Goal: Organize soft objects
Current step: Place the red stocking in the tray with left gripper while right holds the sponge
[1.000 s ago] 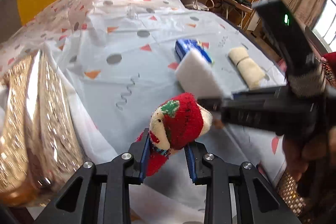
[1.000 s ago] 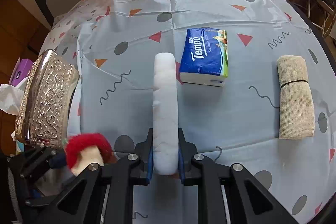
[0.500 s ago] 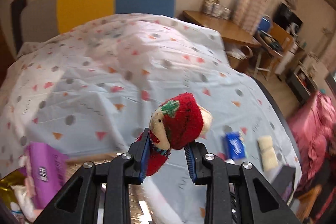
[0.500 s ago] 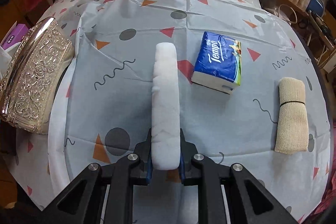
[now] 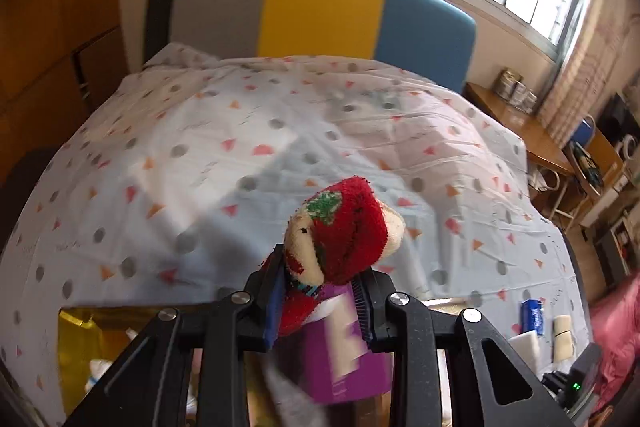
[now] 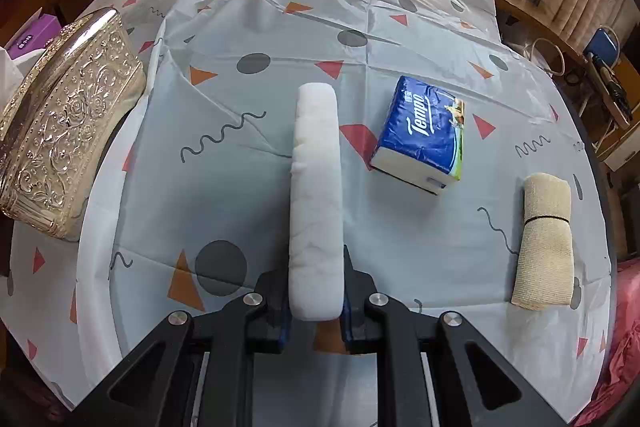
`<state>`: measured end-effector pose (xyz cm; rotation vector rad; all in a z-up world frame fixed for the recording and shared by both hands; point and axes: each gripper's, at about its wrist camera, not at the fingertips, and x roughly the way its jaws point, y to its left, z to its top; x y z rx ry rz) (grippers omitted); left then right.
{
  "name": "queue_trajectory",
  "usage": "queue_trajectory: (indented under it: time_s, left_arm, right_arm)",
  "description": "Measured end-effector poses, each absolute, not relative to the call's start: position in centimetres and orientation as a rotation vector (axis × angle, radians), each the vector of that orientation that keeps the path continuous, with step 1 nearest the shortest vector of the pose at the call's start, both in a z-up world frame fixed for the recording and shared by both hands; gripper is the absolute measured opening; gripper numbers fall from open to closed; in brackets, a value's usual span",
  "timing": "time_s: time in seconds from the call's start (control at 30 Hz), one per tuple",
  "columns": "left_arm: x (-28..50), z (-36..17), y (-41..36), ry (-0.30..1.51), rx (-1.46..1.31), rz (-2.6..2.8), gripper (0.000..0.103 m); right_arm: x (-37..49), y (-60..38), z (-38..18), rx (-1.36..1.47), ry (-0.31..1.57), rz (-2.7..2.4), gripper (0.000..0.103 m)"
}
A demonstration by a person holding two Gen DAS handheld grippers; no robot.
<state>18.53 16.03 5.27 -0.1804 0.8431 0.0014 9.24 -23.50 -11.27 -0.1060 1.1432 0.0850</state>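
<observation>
My left gripper (image 5: 318, 297) is shut on a red, cream and green fuzzy sock (image 5: 340, 231), held up above a purple tissue box (image 5: 346, 351) and the gold interior of a box (image 5: 80, 343). My right gripper (image 6: 314, 301) is shut on a white sponge (image 6: 316, 195) that sticks out edge-on over the patterned sheet (image 6: 248, 187). To its right on the sheet lie a blue Tempo tissue pack (image 6: 422, 139) and a rolled beige cloth (image 6: 546, 239). Those two also show small at the left wrist view's lower right, tissue pack (image 5: 532, 315) and beige roll (image 5: 563, 335).
An ornate gold-silver box (image 6: 60, 143) stands at the sheet's left edge, with a purple tissue box (image 6: 28, 37) behind it. A grey, yellow and blue headboard (image 5: 320, 15) rises at the far end. A wooden desk (image 5: 516, 119) and chair stand to the right.
My left gripper with the sock has swung away from the right gripper and risen; it now looks over the purple tissue box toward the headboard. My right gripper has rolled slightly, still holding the sponge.
</observation>
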Motion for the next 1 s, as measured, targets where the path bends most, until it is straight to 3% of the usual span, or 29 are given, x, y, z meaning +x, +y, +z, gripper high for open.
queue_trajectory:
  time_s: [0.5,1.0]
  left_arm:
    - [2.0,-2.7,32.7,0.884,-0.44,0.288,0.031]
    - [-4.6,-7.7,31.3,0.978,-0.485,0.279,0.036]
  right_arm:
    - [8.9,-22.9,-11.3,-0.145,1.118,0.053,0.017]
    - [8.8,-22.8,-11.3,-0.161,1.111,0.045,0.017]
